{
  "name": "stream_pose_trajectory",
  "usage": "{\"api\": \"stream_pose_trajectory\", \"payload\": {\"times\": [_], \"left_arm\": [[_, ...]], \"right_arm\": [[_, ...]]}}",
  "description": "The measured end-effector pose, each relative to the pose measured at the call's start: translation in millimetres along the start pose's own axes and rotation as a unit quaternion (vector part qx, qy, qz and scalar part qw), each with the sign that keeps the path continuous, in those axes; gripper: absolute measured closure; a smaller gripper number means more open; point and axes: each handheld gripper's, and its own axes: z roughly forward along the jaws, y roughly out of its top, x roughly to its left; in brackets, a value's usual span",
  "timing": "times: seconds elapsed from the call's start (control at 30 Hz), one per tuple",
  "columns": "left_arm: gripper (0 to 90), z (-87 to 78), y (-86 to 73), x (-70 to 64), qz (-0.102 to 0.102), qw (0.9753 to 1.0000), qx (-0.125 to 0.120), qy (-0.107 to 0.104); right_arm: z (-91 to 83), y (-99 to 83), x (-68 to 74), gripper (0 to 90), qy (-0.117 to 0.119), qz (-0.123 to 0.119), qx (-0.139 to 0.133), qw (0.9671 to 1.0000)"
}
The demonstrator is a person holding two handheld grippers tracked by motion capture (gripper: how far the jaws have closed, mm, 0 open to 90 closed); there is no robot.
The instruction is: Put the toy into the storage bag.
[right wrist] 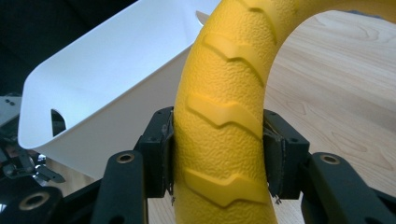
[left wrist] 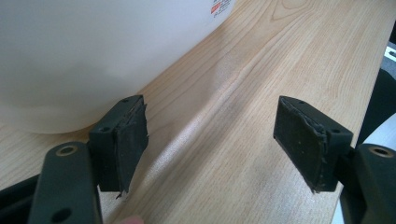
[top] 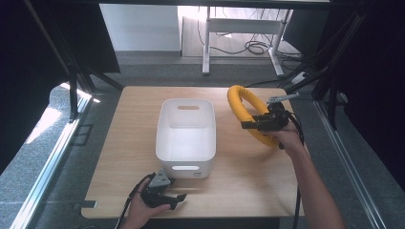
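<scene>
At right of centre in the high view, the right gripper (top: 253,125) clamps its jaws on the yellow ring (top: 242,108), holding it upright beside the white bin (top: 186,138), likely for dropping in. At lower left, the left gripper (top: 173,200) rests wide open, holding nothing, on the table (top: 124,152) before the bin.

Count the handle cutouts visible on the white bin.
2. One cutout sits in the far wall of the white bin; the other is in the near wall, facing the person. The long side walls show none.
</scene>
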Motion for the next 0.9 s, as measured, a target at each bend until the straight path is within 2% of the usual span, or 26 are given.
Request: {"api": "stream_pose_trajectory", "payload": {"times": [0.1, 0.4, 0.73, 0.9], "left_arm": [[26.1, 0.4, 0.0, -0.1, 0.000, 1.0000, 0.001, 0.000], [26.1, 0.4, 0.0, -0.1, 0.001, 1.0000, 0.001, 0.001], [26.2, 1.1, 0.0, -0.4, 0.002, 1.0000, 0.002, 0.000], [26.2, 1.5, -0.1, -0.4, 0.002, 1.0000, 0.002, -0.001]], "right_arm": [[-4.5, 0.5, 2.3, 51.6, 0.008, 0.001, -0.013, 0.9999], [-13.0, 3.9, 11.6, 51.7, 0.012, -0.007, -0.039, 0.9991], [-21.1, 10.8, 34.5, 51.7, 0.022, -0.039, -0.068, 0.9967], [-23.4, 11.7, 40.6, 51.7, 0.026, -0.043, -0.074, 0.9960]]}}
